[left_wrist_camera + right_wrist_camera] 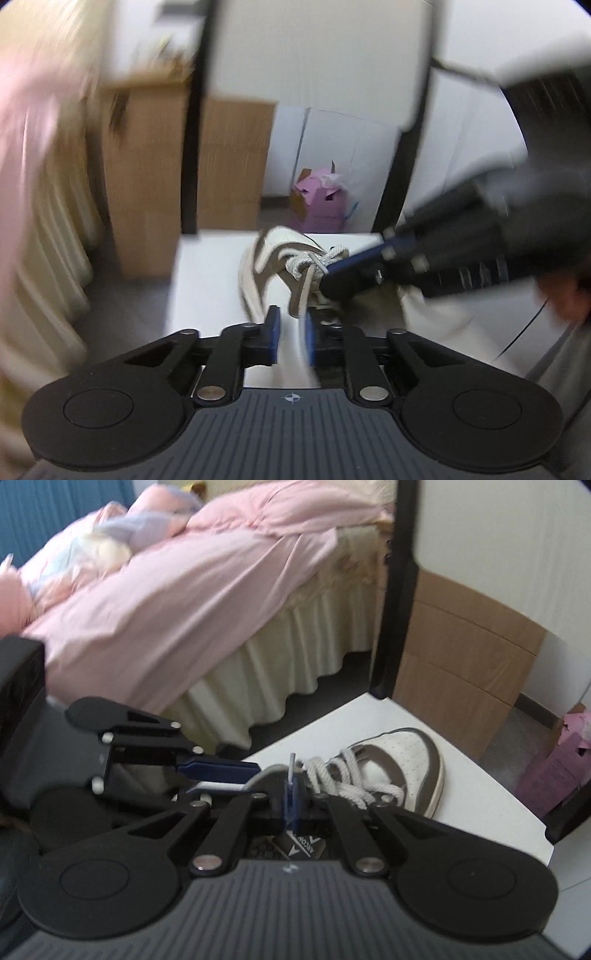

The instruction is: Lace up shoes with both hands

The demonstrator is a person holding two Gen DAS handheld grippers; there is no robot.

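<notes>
White rope lace (303,295) runs between the left claw's (291,332) narrow pads, while only the right claw's (291,794) view, clamped on an aglet, shows the grey-and-white sneaker's (402,764) toe, white desk (480,797) and pink bed (166,609).

So we've got the shoe (399,771) sitting on the table (480,812), toe pointing toward the table's far edge in the right wrist view. Our right gripper (293,775) is just in front of the shoe's laced part, and our left gripper (218,766) comes in from the left, right next to it. From the left wrist view it flips: our left gripper (293,325) sits in front of the shoe (280,266) with a lace (304,295) running down between its fingers, and our right gripper (332,273) reaches in from the right at the laces. Behind the table there's a box (317,199) on the floor, cabinets (155,177) off to the left, and a bed (177,602) beyond the table's left side.
</notes>
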